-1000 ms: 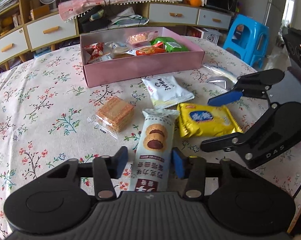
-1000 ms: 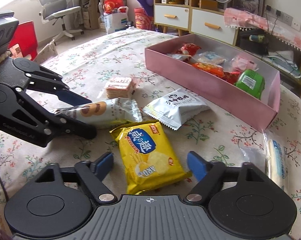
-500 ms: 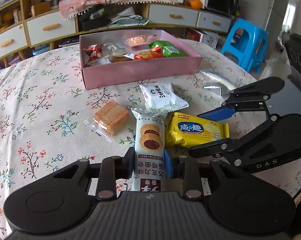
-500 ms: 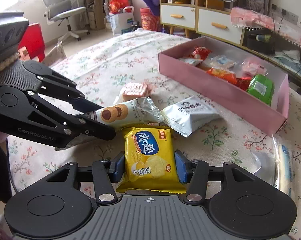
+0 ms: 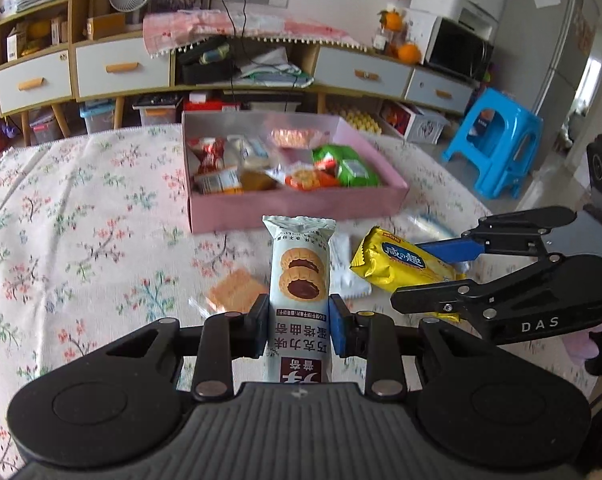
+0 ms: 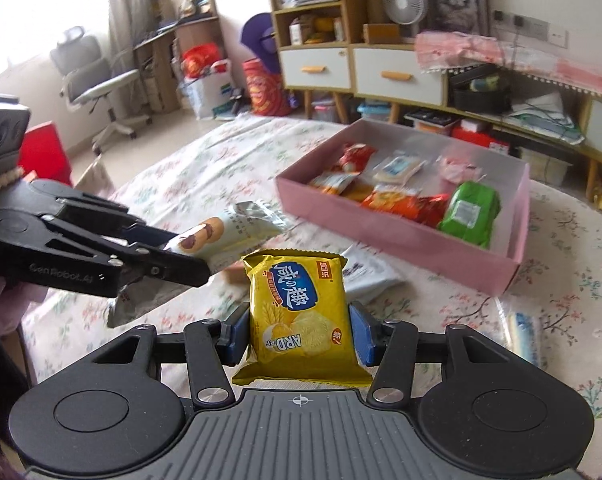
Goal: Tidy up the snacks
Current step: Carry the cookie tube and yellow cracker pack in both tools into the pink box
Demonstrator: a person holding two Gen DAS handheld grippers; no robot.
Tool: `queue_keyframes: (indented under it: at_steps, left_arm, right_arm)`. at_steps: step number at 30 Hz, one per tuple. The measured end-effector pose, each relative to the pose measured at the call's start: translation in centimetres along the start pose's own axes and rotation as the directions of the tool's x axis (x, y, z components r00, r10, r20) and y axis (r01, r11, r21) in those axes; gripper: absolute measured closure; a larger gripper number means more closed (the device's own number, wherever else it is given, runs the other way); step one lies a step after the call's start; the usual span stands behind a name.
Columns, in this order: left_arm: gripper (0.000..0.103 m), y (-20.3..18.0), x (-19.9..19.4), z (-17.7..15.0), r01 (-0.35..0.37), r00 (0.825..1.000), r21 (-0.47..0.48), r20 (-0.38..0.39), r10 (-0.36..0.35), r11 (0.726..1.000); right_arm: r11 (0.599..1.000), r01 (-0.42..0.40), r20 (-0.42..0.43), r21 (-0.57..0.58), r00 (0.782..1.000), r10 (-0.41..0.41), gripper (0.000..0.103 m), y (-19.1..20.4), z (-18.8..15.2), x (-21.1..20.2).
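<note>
Left wrist view: cookie pack point(image 5: 299, 280) gripped by left claw point(image 5: 299, 326), yellow cracker bag point(image 6: 301, 312) by right claw point(image 6: 299, 330); pink box point(image 5: 297, 210) part-filled (loose packets remain on bench point(image 5: 81, 240)).

Home living room: drawer cabinets point(image 5: 123, 68), microwave point(image 5: 457, 50), floral tablecloth point(image 5: 81, 232).

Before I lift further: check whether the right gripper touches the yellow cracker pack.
Touching: the right wrist view shows the right gripper pressing both pads against the yellow cracker pack.

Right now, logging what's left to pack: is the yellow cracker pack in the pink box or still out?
Out. The yellow cracker pack sits clamped in the right gripper, short of the pink box.
</note>
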State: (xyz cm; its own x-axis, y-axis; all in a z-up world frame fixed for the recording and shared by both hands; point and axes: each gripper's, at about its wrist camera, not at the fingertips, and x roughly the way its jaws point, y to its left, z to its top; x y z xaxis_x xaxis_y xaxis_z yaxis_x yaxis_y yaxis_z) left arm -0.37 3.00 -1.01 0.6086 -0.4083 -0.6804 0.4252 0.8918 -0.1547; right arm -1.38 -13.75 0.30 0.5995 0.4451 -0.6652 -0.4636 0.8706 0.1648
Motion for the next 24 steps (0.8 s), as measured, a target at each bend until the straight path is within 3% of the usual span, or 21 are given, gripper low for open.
queue_keyframes:
  at_steps: [13, 21, 24]
  left_arm:
    - [0.076, 1.7, 2.2, 4.2, -0.044, 0.998, -0.114, 0.044, 0.05, 0.992]
    - [0.076, 2.7, 4.2, 6.5, -0.07, 0.994, -0.223, 0.064, 0.086, 0.972]
    - [0.076, 3.3, 5.6, 7.4, -0.073, 0.996, -0.257, 0.034, 0.085, 0.964]
  right_arm:
    - [0.983, 0.088, 0.076, 0.164, 0.992, -0.101, 0.053, -3.9, 4.6, 1.2]
    - [0.942, 0.103, 0.073, 0.318, 0.988, -0.133, 0.053, -7.0, 6.9, 3.7]
    - [0.926, 0.081, 0.071, 0.37, 0.991, -0.115, 0.053, -8.0, 7.6, 4.5]
